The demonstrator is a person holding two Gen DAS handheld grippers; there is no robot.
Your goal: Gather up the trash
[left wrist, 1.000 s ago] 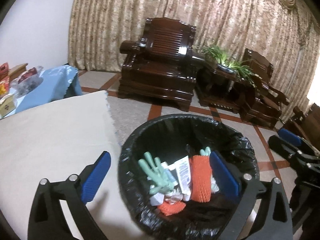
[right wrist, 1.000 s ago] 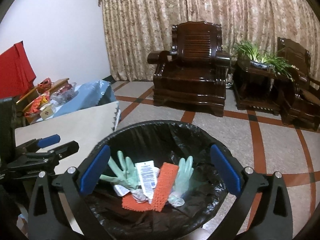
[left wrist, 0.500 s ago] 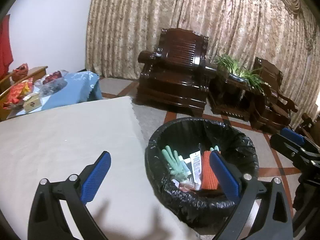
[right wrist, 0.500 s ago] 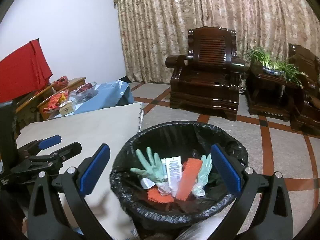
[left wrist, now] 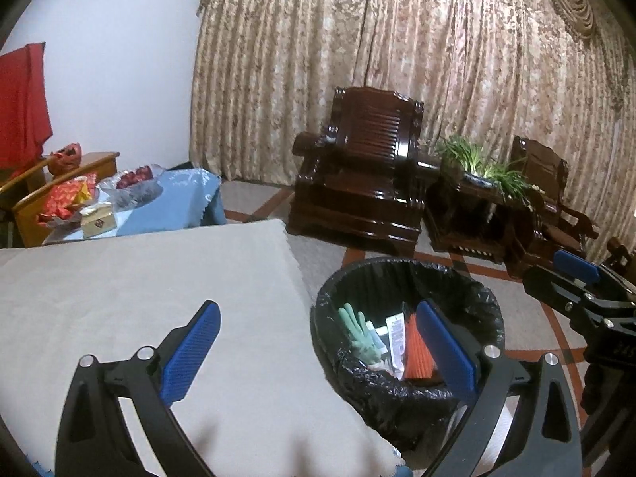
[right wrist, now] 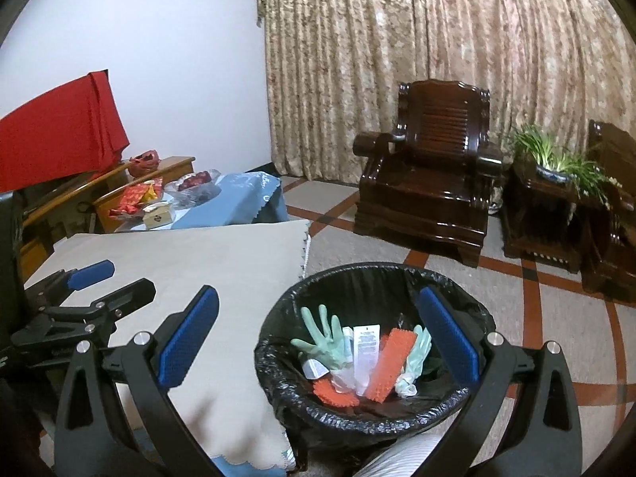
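Two grippers, both spread wide, nothing between the blue pads. Left gripper (left wrist: pixel 318 349) above the table edge, right finger over the bin mouth; right gripper (right wrist: pixel 318 342) likewise straddling cloth and bin. Each visible at the edge of the other's view.

Trash bin (right wrist: pixel 278 381) round, lined with a black bag, on the floor just beside the table corner, lower than the tabletop. Inside, a loose heap: pale green rubber glove (right wrist: pixel 324 340) with fingers fanned up and toward the far-left rim; second green glove (right wrist: pixel 417 351) lying against the right side, cuff end down. White tube (right wrist: pixel 365 351) long axis running near to far, cap end buried toward the near rim. Orange bristled pad (right wrist: pixel 387 363) alongside it, roughly parallel, tilted slightly right at the far end. Same items seen in the left view: glove (left wrist: pixel 359 334), tube (left wrist: pixel 396 338), pad (left wrist: pixel 417 349).

Table (left wrist: pixel 139 298) covered in plain beige cloth, scalloped hem at the near edge. Beyond, a blue-clothed low table (left wrist: pixel 179 202) with snack packets and a small box. Dark carved wooden armchair (right wrist: pixel 433 183), potted green plant (right wrist: pixel 556 159) on a side stand, patterned tan curtain (right wrist: pixel 437 39), tiled floor (right wrist: pixel 556 310) with red bands, red cloth (right wrist: pixel 59 135) draped at left.
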